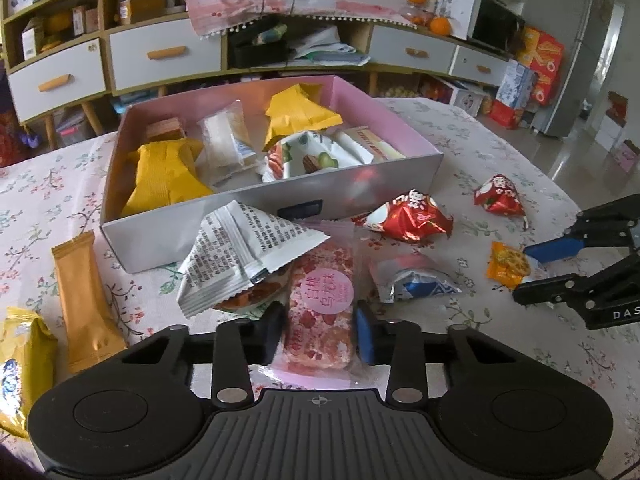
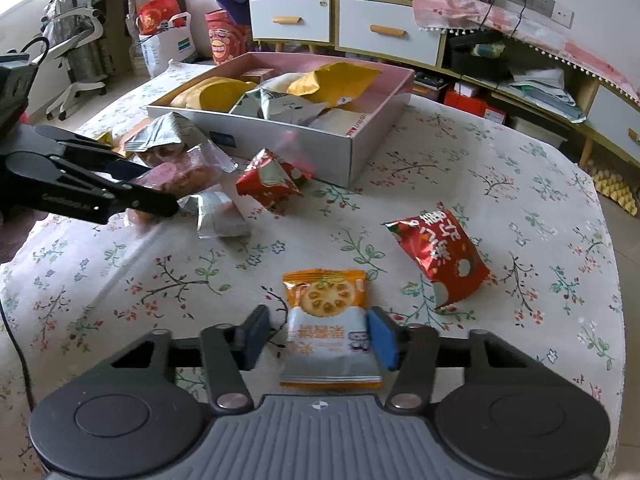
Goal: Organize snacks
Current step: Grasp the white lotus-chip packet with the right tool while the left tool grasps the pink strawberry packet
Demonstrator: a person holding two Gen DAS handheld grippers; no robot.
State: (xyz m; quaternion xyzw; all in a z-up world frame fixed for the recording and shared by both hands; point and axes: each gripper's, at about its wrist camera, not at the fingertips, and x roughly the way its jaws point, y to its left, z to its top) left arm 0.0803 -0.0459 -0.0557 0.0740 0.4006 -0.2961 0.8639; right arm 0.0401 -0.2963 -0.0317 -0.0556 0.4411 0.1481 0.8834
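A silver box with a pink inside holds several snack packs and stands on the floral table. My left gripper is shut on a pink snack bar, which lies partly under a white printed packet. My right gripper is open, its fingers either side of an orange cracker packet lying on the cloth. The right gripper also shows in the left wrist view around that orange packet. The box shows in the right wrist view.
Loose on the table: two red packets, a silver-blue packet, an orange stick pack, a yellow bag. A red packet lies right of the right gripper. Cabinets with drawers stand behind the table.
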